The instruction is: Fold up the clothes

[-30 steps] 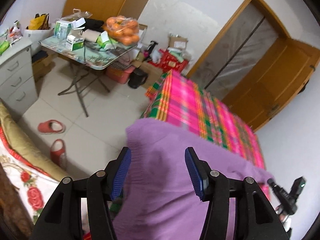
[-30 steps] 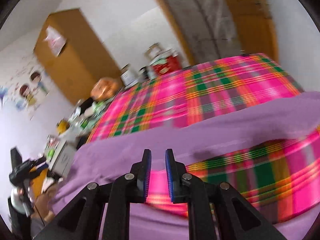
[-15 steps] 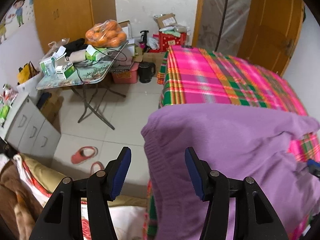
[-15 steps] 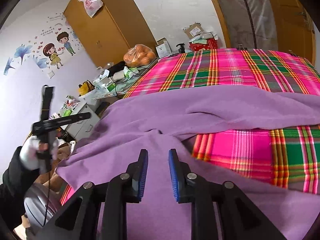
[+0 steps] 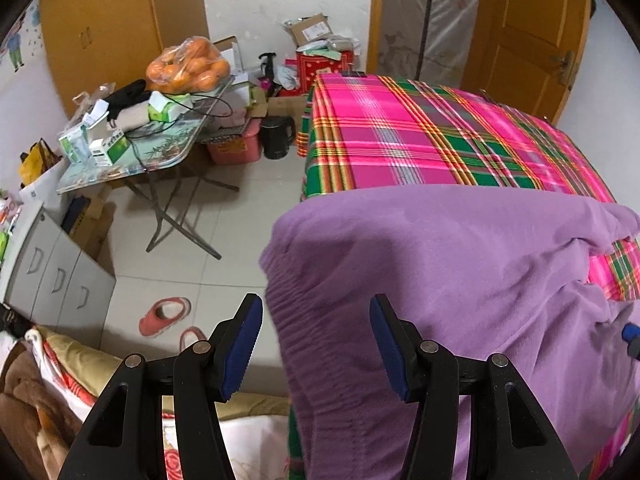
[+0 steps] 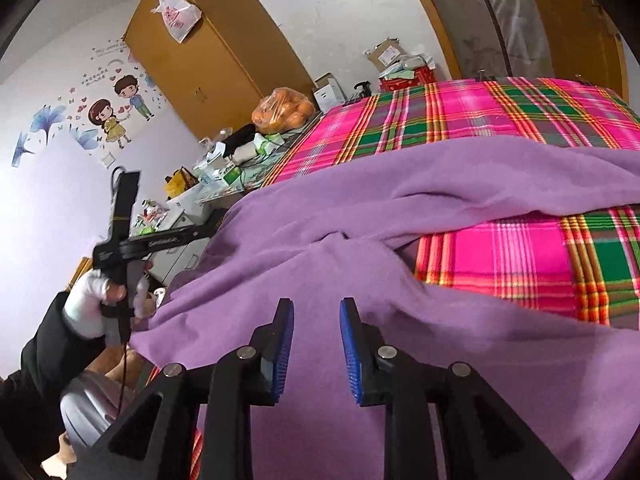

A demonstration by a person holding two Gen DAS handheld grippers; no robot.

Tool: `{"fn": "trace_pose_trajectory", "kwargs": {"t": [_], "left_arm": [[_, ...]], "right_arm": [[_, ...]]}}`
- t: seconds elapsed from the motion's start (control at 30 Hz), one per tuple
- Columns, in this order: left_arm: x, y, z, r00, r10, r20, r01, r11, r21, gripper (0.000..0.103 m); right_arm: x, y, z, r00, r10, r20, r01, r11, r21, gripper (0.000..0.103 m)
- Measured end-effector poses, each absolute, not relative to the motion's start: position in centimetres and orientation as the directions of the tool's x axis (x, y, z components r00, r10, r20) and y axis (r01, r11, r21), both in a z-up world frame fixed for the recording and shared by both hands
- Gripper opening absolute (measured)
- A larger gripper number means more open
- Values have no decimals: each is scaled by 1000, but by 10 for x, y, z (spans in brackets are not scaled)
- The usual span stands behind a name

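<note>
A purple garment (image 5: 460,264) lies spread across the near end of the bed (image 5: 400,136), its ribbed hem hanging over the bed's left edge. The left gripper (image 5: 316,340) hovers over that hem, its 2 fingers wide apart, gripping nothing. The right gripper (image 6: 316,344) sits above the cloth, fingers narrowly parted, empty.

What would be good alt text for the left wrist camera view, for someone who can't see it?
The open left tool hangs over the ribbed edge of a purple garment spread on a bed with a pink and green plaid cover. To the left, a tiled floor holds red slippers and a cluttered folding table with a bag of oranges.
</note>
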State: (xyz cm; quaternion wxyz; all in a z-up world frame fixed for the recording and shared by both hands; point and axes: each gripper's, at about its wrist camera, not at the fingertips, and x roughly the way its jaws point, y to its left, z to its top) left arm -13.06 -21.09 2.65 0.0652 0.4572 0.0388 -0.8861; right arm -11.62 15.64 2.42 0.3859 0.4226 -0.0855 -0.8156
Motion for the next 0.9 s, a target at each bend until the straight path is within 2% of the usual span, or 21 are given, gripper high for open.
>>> {"fn": "trace_pose_trajectory", "kwargs": {"t": [0.1,0.2,0.33,0.4,0.47,0.5,0.63,0.9], "left_arm": [[-141,-215,25,-578,-61,-814,139,-990,-24,58],[-152,-236,24,-586,-3,-810,142,-985,-99,58],[-156,-266,20,-598,66,-799,166,-965,-205,66],[-159,-276,16,-598,98,-795,176,-952,-249,67],[-163,-275,7,-579,119,-806,171,-950,-262,69],[-166,-274,2,-566,130,-814,166,-949,-268,74],[-176,-273,-16,-520,178,-835,156,-942,-298,75],[-179,-284,-25,-518,263,-814,178,-897,-404,76]], "right_arm": [[-116,158,24,-340,-703,-624,560,-685,466,28],[-120,158,23,-343,-704,-622,556,-686,470,28],[-126,156,17,-329,-711,-622,550,-680,485,28],[-129,156,13,-321,-714,-622,547,-676,494,28],[-132,154,10,-314,-717,-623,544,-673,501,28],[-132,154,9,-311,-717,-624,542,-673,503,28],[-133,155,6,-309,-715,-627,535,-676,507,28],[-134,153,2,-302,-715,-630,523,-677,517,28]]}}
